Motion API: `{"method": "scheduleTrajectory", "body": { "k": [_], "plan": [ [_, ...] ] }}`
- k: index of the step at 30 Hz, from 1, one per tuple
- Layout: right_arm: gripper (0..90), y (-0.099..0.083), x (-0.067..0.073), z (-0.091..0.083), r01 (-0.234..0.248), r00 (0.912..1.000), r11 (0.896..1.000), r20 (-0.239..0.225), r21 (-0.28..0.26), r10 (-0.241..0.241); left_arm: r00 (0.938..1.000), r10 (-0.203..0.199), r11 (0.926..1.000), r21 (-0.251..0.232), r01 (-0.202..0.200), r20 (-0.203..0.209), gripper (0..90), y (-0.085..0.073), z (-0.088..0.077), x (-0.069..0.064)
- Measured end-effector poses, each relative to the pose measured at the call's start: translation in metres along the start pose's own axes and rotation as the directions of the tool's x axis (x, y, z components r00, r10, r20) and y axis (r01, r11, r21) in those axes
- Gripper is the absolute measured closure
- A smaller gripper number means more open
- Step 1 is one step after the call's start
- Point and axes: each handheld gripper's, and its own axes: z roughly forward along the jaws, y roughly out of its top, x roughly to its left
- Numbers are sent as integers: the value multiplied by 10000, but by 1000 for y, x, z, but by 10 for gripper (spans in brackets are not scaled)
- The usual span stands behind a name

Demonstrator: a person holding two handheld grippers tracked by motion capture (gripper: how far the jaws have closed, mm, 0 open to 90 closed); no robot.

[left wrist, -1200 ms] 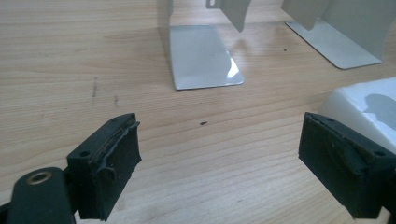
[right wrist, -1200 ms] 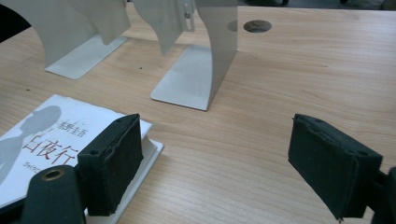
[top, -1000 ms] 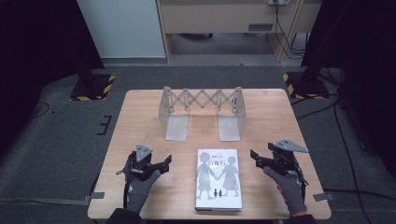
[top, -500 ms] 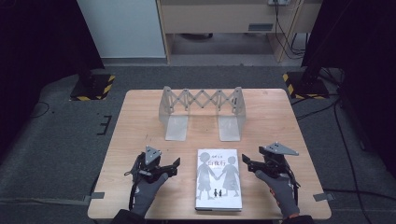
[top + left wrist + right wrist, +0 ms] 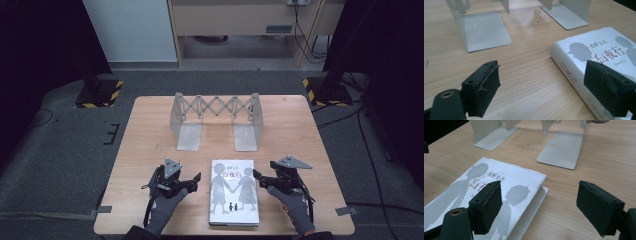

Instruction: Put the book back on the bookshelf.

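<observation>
Your table (image 5: 150, 135) is light wood with a visible grain, standing on grey carpet. Behind it are a pale cabinet and a wooden desk unit, with two dark stands on yellow-and-black striped bases at the far left and right. Strips of tape mark the floor at the table's near corners.

At the far middle of the table stands an expanding bookend rack (image 5: 216, 117): two grey metal ends joined by a scissor lattice, each with a flat foot plate pointing toward you. The left gripper view and the right gripper view cut off its upper part.

The book (image 5: 234, 191) lies flat, cover up, at the near middle of the table, between your two hands and well short of the rack. Its cover is white with grey silhouettes of two figures holding hands, two tiny black figures below, and dark title characters near the top; the small print is too fine to read. The spine faces your left and is printed; the page edge faces your right.

Your left hand-held gripper (image 5: 192, 181) sits just left of the book, jaws apart, nothing between them. Your right hand-held gripper (image 5: 261, 178) sits at the book's right edge, jaws apart, one jaw over the cover, not pressing.
</observation>
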Motion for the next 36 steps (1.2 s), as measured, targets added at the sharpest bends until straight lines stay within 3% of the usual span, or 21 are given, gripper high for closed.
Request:
{"method": "scheduleTrajectory", "body": {
  "k": [11,36],
  "plan": [
    [221,-10,15,13,339,9988,9986,-367,409,-324,9983,360,9988,309,-375,458,131,-2,12,-21],
    [210,-21,24,31,-10,9947,9966,-1023,819,94,9912,792,9931,782,-878,1064,111,-12,34,-39]
  ]
}}
